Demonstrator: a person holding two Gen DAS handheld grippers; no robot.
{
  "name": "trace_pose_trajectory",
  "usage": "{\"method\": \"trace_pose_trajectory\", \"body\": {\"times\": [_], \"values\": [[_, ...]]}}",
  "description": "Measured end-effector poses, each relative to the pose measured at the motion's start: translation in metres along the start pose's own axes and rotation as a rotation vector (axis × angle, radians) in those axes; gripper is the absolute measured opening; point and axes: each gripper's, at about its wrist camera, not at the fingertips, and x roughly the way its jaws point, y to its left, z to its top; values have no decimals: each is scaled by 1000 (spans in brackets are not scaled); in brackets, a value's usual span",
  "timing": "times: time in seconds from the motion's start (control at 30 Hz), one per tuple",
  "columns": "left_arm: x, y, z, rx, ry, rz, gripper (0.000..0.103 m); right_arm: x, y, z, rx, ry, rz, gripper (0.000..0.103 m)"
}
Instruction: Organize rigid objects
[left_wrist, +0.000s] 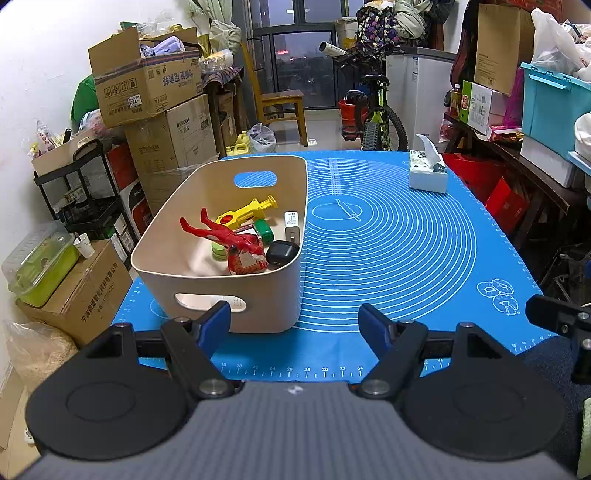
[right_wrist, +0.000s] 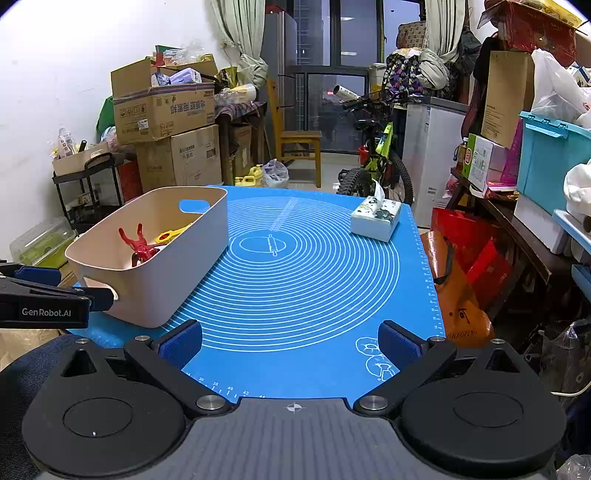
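A beige bin (left_wrist: 236, 295) stands on the left of the blue mat (left_wrist: 388, 258). It holds a red clamp (left_wrist: 221, 234), a yellow toy (left_wrist: 247, 213), a green cylinder (left_wrist: 264, 229), a black case (left_wrist: 281, 254), a red box (left_wrist: 245, 260) and a white device (left_wrist: 291, 223). My left gripper (left_wrist: 294, 325) is open and empty just before the bin's near wall. In the right wrist view the bin (right_wrist: 166, 280) sits at left with the red clamp (right_wrist: 138, 245) showing. My right gripper (right_wrist: 290, 345) is open and empty over the mat's near edge (right_wrist: 295, 295).
A tissue box (left_wrist: 427, 171) stands at the mat's far right corner; it also shows in the right wrist view (right_wrist: 375, 218). Cardboard boxes (left_wrist: 155, 96) and a black cart (left_wrist: 85, 192) crowd the left. A bicycle (left_wrist: 373, 118) stands behind the table. Red bags (right_wrist: 469, 258) lie right.
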Motion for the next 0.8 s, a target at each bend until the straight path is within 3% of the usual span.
{"method": "trace_pose_trajectory", "body": {"times": [0.8], "values": [[1, -2, 0, -4, 2, -2, 77, -1, -2, 0, 1, -3, 0, 101]]}}
